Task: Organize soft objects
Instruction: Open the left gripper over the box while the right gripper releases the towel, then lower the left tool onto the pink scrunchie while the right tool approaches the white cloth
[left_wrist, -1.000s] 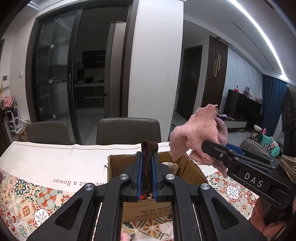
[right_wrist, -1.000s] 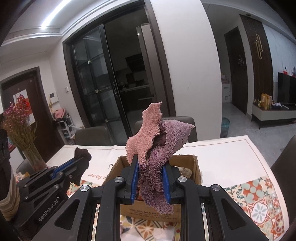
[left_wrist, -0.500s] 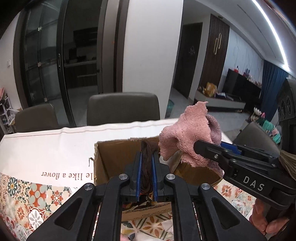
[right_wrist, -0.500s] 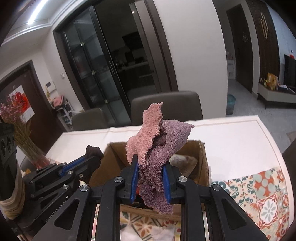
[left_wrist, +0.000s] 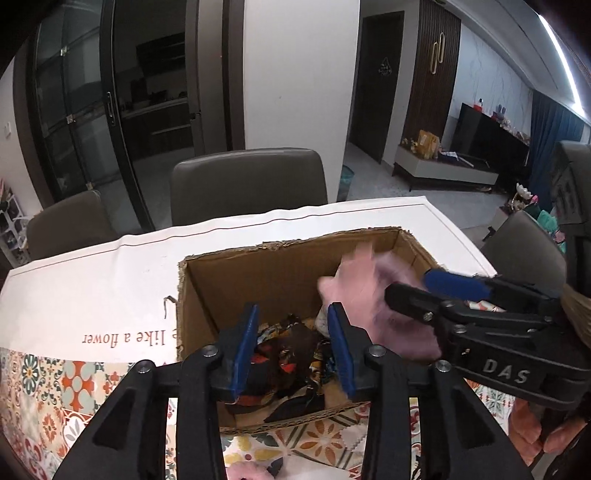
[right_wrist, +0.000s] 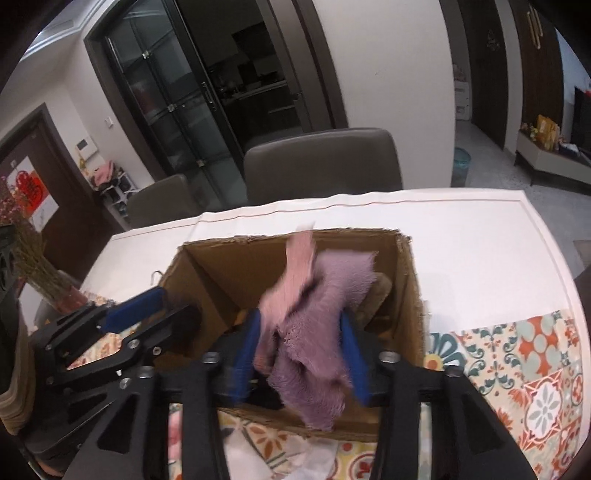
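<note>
Over the open cardboard box (left_wrist: 258, 273) on the desk (left_wrist: 92, 280), both tools point down into it. Left tool (left_wrist: 291, 343): jaws opening, blue pads apart, nothing pressed between them; directly beyond the gap lies dark patterned fabric (left_wrist: 284, 354) on the box floor. Right tool (right_wrist: 301, 347): jaws opening, pads parted. The pink and purple fluffy cloth (right_wrist: 314, 317) is between them, motion-blurred, lower end hanging over the near box wall, upper end inside the box; pads no longer seem to press it. In the left wrist view the same cloth is a pale pink blur just ahead of the right tool's tips, within the box. Box stands on a white cloth with printed lettering, patterned tile-print covering (right_wrist: 535, 373) toward the near side. Two grey chairs (left_wrist: 247, 181) behind the desk. Dried flowers (right_wrist: 33, 266) at the desk's left end.
</note>
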